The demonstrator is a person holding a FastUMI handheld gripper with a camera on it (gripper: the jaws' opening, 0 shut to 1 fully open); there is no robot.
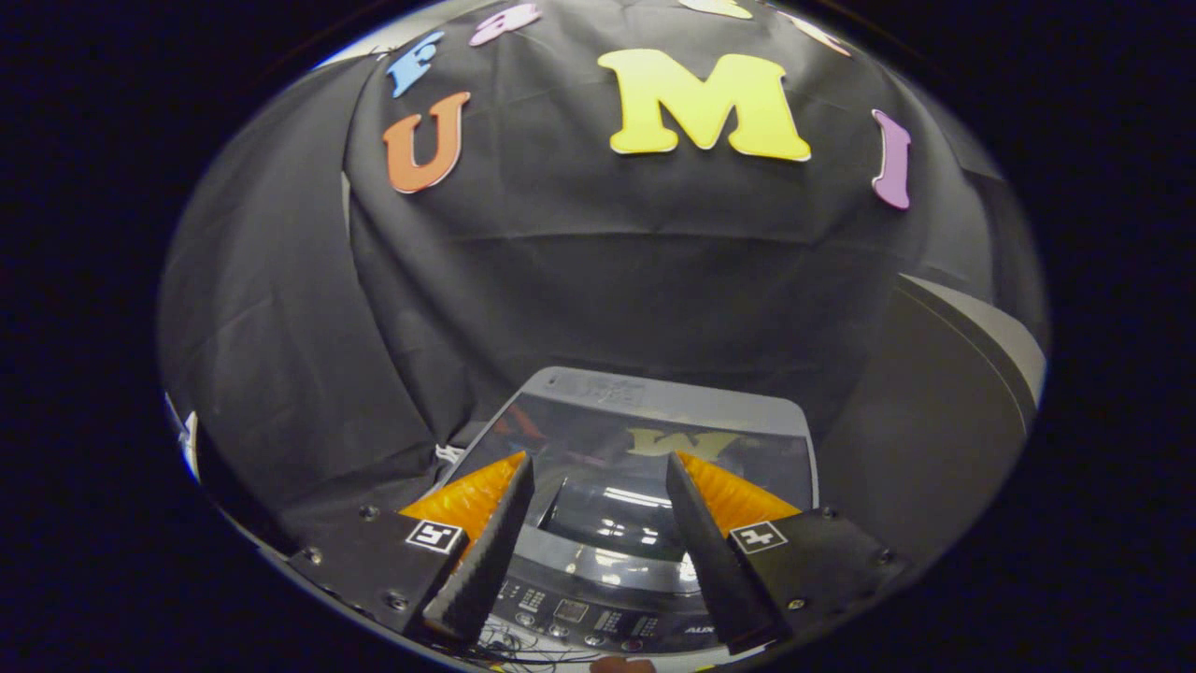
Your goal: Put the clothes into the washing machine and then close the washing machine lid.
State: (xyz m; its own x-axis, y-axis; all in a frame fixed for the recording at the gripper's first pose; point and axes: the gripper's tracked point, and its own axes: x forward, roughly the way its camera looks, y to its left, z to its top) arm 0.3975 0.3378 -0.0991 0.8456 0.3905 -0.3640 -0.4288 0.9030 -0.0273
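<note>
Creased black cloth (598, 280) drapes the booth's back and side walls, with a pale curved panel (1014, 341) at right.

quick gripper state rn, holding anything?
gripper: open, holding nothing, fingers apart above the washing machine, whose glass lid is down.

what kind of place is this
Likely a staged test booth, not a laundry room: black cloth wall behind a top-loading washing machine, lid shut, control panel nearest. The open tool hovers above.
</note>
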